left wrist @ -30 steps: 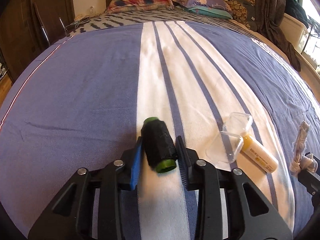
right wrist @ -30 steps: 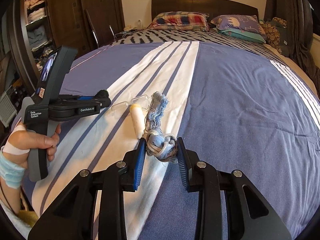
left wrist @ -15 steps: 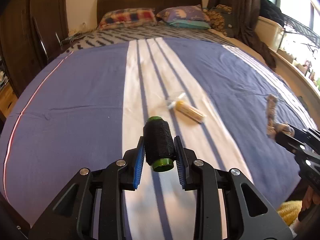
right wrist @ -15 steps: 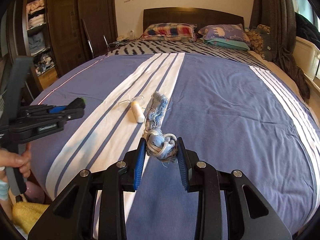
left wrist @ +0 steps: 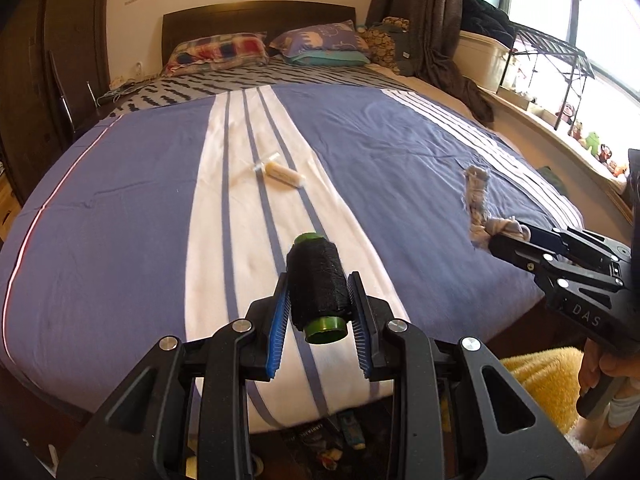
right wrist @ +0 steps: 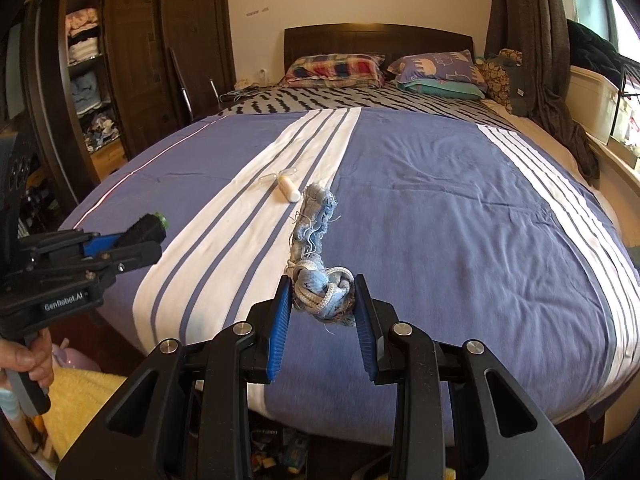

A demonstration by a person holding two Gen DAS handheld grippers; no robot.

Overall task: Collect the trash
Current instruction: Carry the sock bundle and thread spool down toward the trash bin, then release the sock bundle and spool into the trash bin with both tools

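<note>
Currently: left gripper (left wrist: 318, 306) clenched across thread spool (left wrist: 317, 280), light, stiff | right gripper (right wrist: 323, 304) grasping rag (right wrist: 320, 268) knot, soft, floppy.

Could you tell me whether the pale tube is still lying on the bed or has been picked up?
Lying on the bed: the pale tube rests flat on the white stripe, untouched.

Striped bed cover (right wrist: 460, 208) — two pillows (right wrist: 336, 70) by headboard (left wrist: 256, 20) — dark curtain (right wrist: 532, 40)
</note>
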